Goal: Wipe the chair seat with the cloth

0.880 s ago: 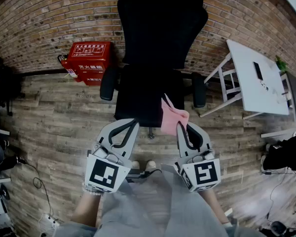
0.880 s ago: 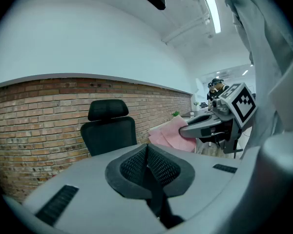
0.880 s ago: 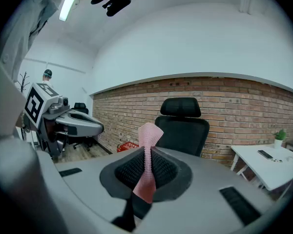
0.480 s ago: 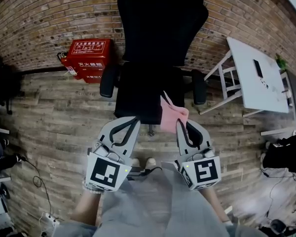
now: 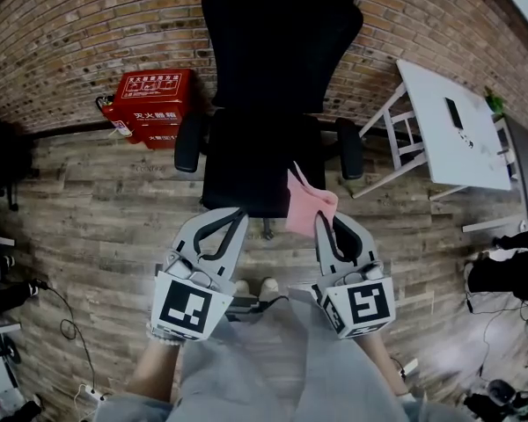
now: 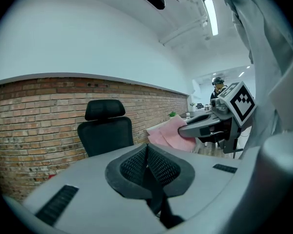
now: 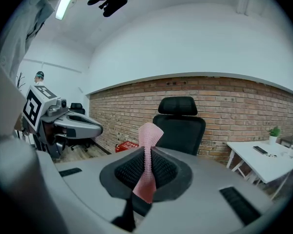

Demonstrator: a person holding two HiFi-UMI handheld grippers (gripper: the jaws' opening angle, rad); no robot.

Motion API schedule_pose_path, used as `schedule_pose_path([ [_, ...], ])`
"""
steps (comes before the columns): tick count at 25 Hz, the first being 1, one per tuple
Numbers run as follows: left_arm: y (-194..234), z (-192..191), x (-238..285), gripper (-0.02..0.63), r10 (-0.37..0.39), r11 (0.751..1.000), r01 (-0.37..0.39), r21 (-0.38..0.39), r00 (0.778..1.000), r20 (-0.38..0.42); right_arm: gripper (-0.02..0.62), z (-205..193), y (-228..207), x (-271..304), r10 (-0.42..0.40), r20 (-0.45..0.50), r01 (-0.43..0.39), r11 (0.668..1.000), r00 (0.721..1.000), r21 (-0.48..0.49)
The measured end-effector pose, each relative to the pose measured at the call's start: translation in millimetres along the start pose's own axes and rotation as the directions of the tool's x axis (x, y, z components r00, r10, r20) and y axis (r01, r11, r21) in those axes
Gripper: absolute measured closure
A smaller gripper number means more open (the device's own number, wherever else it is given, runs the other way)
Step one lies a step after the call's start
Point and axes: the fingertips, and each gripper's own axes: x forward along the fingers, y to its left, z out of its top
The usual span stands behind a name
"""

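chair (image 5: 264, 161) | shifted slightly left in head view | table (image 5: 449, 130) likewise

The chair (image 5: 273, 104) loses the top of its headrest to the head view's upper edge, and its base hides under the seat (image 5: 251, 170). The cloth (image 5: 308, 207) covers the seat's front right corner, its lower end swallowed by the right gripper (image 5: 324, 221). Print on the red box (image 5: 154, 104) is too small to read, as is 1 dark object (image 5: 455, 112) on the white table (image 5: 449, 161).
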Motion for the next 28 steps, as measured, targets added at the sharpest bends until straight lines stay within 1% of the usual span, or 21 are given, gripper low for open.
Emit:
schedule_pose_path([
  [13, -2, -7, -25, 0.588, -0.049, 0.999, 0.049, 0.013, 0.999, 0.014, 0.543, -5, 23, -16, -0.078, 0.011, 0.078, 0.997, 0.997, 0.021],
  [18, -4, -9, -26, 0.588, -0.060, 0.998, 0.060, 0.017, 0.998, 0.016, 0.543, -10, 24, -19, -0.089, 0.009, 0.089, 0.996, 0.996, 0.027],
  [23, 1, -11, -21, 0.588, -0.047, 0.999, 0.047, 0.019, 0.999, 0.013, 0.543, -12, 19, -12, -0.082, 0.011, 0.081, 0.996, 0.997, 0.028],
  [28, 12, -9, -4, 0.588, -0.008, 1.000, 0.008, 0.003, 1.000, 0.016, 0.543, -7, 2, 6, -0.054, 0.023, 0.054, 0.998, 0.998, 0.020],
])
